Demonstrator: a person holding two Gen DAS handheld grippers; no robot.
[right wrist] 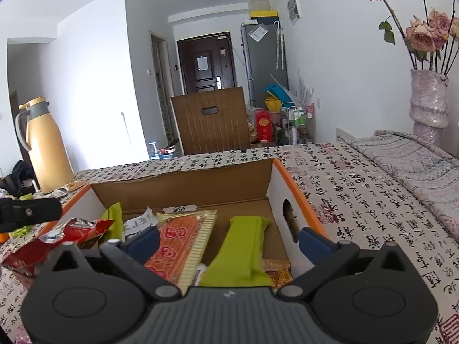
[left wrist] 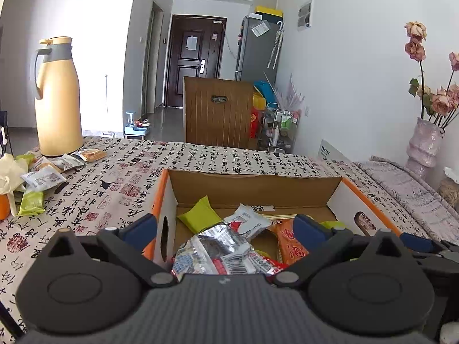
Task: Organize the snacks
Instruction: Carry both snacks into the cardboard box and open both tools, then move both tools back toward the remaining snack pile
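An open cardboard box (left wrist: 258, 186) with an orange rim sits on the calligraphy-print tablecloth and holds several snack packets. In the left wrist view, my left gripper (left wrist: 225, 229) is open. Its left finger is outside the box's left wall and its right finger is over the inside. A crumpled silver packet (left wrist: 212, 246) lies loose between them, beside a green packet (left wrist: 198, 215) and an orange packet (left wrist: 289, 246). In the right wrist view, my right gripper (right wrist: 229, 242) is open above a green packet (right wrist: 243, 255) and an orange-red packet (right wrist: 178, 246), gripping neither. A red crumpled packet (right wrist: 57, 238) leans at the box's left.
Several loose snack packets (left wrist: 43, 177) lie on the table's left by a tall yellow thermos (left wrist: 57, 97). A vase of dried roses (left wrist: 424, 143) stands at the right on a folded cloth. A brown chair back (left wrist: 218, 111) rises beyond the far table edge.
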